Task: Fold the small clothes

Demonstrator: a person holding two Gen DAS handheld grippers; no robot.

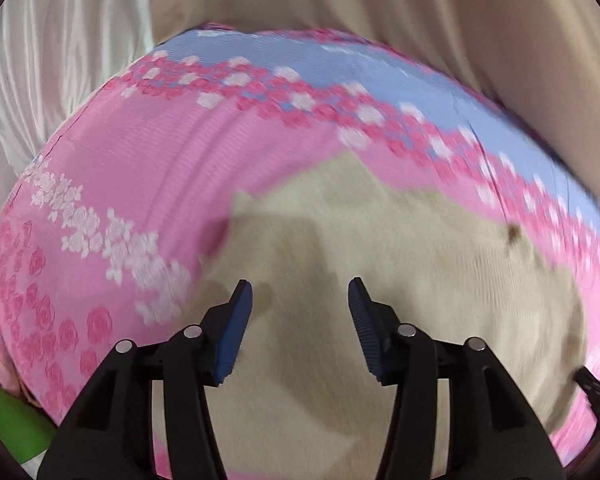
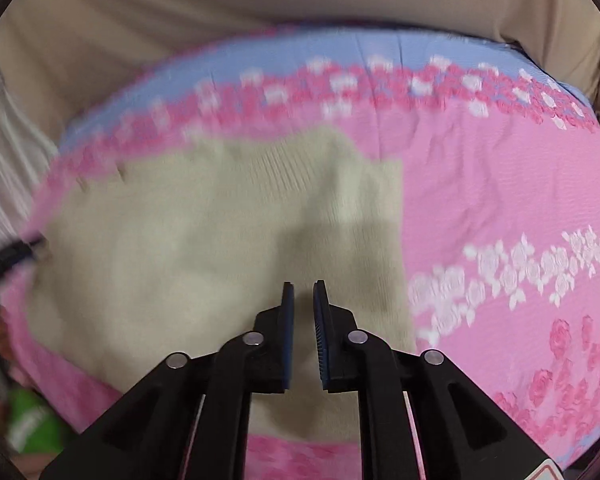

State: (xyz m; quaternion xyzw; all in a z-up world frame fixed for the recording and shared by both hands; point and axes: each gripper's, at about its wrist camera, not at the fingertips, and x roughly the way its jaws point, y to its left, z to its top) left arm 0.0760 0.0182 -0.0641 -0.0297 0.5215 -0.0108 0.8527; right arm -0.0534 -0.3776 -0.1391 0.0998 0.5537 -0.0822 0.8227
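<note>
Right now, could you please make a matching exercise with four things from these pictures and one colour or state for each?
Things:
1. left gripper
2. right gripper
3. knitted garment
4. bed sheet

Descriptions:
A. pink with roses and a blue band
B. jaws open, holding nothing
C. beige, lying spread out
D. jaws nearly together, holding nothing

Pairs: 1-B, 2-D, 3-C, 4-A

Beige knit garment (image 2: pixel 228 232) lies flat on floral bedspread (image 2: pixel 500 200).

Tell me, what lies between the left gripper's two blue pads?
Nothing is held there: only the beige knitted garment shows below the open left gripper, in the left wrist view.
</note>
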